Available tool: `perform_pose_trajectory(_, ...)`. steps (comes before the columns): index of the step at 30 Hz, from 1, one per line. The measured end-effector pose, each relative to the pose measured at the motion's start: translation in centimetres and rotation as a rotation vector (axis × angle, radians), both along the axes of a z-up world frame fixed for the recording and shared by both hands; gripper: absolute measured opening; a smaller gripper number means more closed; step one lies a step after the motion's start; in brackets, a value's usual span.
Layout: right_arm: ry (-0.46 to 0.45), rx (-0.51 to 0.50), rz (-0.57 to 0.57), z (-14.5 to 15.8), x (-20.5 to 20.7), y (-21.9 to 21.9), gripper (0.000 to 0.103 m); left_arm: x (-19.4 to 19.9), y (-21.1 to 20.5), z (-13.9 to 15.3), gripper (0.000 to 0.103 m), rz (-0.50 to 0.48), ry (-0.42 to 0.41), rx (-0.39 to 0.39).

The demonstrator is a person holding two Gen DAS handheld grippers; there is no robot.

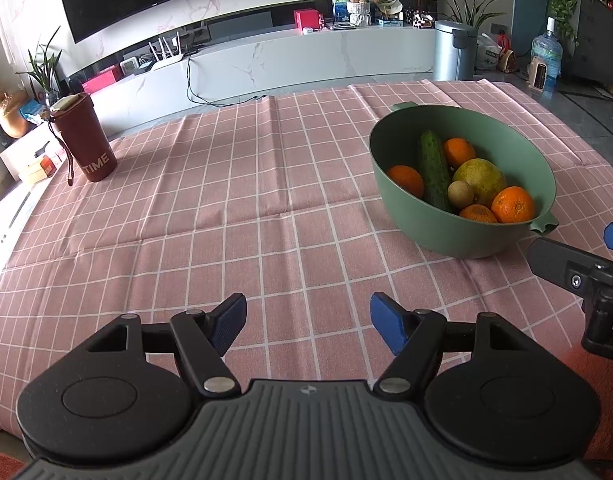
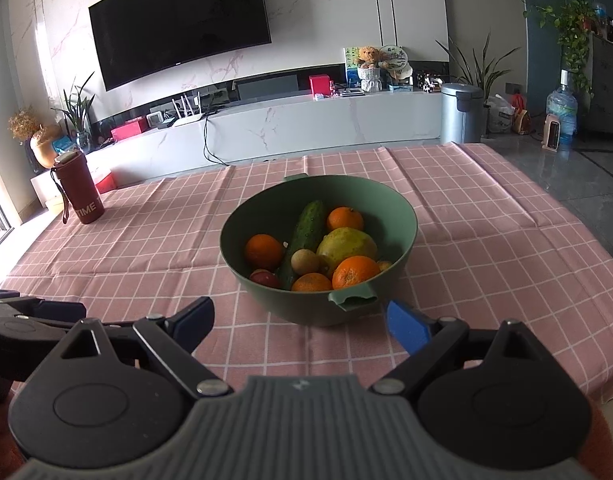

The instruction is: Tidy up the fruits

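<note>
A green bowl [image 1: 446,232] [image 2: 306,308] stands on the pink checked tablecloth. It holds several oranges [image 2: 355,271], a cucumber [image 2: 304,232], a yellow-green pear [image 2: 346,245], a small brown fruit [image 2: 305,262] and a red fruit [image 2: 265,279]. My left gripper [image 1: 306,322] is open and empty above the cloth, to the left of the bowl and nearer to me. My right gripper [image 2: 300,322] is open and empty just in front of the bowl's near handle [image 2: 352,300]. The right gripper's side shows at the right edge of the left wrist view [image 1: 586,272].
A dark red tumbler [image 1: 84,140] [image 2: 78,188] marked TIME stands at the table's far left. The pink cloth [image 1: 226,200] lies between it and the bowl. Beyond the far edge are a TV cabinet, a bin [image 2: 462,112] and plants.
</note>
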State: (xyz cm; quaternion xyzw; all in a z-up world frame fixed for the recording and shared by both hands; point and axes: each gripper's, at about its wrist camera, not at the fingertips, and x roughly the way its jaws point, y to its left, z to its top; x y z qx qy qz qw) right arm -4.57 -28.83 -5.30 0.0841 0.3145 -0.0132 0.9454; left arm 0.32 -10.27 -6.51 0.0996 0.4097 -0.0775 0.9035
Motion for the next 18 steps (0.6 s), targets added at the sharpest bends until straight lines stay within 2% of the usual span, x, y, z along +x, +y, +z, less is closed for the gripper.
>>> perform_pose_trajectory(18,-0.009,-0.009,-0.003,0.11,-0.16,0.13,0.092,-0.27,0.23,0.43,0.083,0.004,-0.003,0.002)
